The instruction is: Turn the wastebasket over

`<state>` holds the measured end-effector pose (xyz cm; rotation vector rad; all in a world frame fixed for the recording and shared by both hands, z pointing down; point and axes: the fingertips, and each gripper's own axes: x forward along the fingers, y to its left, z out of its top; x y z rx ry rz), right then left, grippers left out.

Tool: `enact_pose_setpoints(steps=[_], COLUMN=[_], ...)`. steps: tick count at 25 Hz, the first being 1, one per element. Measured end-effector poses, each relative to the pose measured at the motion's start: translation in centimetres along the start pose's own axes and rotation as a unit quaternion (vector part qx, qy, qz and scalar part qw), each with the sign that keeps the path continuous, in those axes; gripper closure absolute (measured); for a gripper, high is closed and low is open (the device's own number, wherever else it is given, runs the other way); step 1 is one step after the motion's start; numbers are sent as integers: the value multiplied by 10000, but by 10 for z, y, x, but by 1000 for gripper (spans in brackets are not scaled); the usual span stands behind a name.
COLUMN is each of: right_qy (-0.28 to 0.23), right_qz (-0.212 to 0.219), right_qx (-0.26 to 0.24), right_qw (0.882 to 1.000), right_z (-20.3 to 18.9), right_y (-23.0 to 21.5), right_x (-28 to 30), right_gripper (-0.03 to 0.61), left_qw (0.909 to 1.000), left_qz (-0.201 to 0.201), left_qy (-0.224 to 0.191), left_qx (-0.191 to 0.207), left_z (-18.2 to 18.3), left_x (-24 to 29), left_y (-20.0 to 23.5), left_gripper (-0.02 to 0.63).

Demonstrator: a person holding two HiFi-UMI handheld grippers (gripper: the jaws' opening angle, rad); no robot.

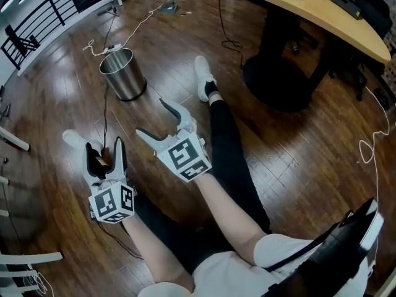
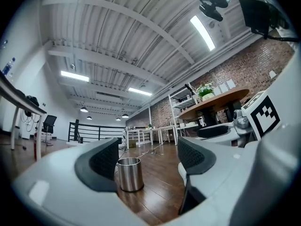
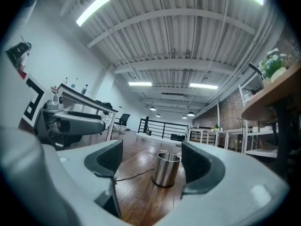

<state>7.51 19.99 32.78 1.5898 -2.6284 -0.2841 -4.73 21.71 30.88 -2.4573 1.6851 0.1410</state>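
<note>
The wastebasket [image 1: 124,73] is a shiny steel cylinder standing upright on the wooden floor, its mouth facing up. Both grippers hover nearer to me, apart from it, with their jaws pointing towards it. My left gripper [image 1: 105,151] is open with nothing between its pads. My right gripper [image 1: 154,117] is open and empty too, closer to the bin. In the left gripper view the wastebasket [image 2: 130,174] shows between the jaws of the left gripper [image 2: 148,161], some way off. The right gripper view frames the wastebasket [image 3: 166,169] the same way, beyond the right gripper [image 3: 151,161].
The person's legs [image 1: 229,147] stretch across the floor, with a white shoe [image 1: 202,76] right of the bin. A cable [image 1: 148,17] runs behind the bin. A wooden table's black pedestal [image 1: 278,73] stands to the right, and a black railing [image 1: 43,17] at the far left.
</note>
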Motion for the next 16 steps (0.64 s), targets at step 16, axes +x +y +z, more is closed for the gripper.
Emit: enact_pose_setpoints(steps=[16], right_qy=[-30], right_qz=[148], right_qx=[-74], right_qw=[9999], right_z=[15], right_y=[11], right_x=[6], right_gripper=[209], left_qw=[9997], left_qz=[88], left_qy=[-154], left_qx=[163], left_z=[27], left_x=[-1], left_y=[15], left_gripper=[222])
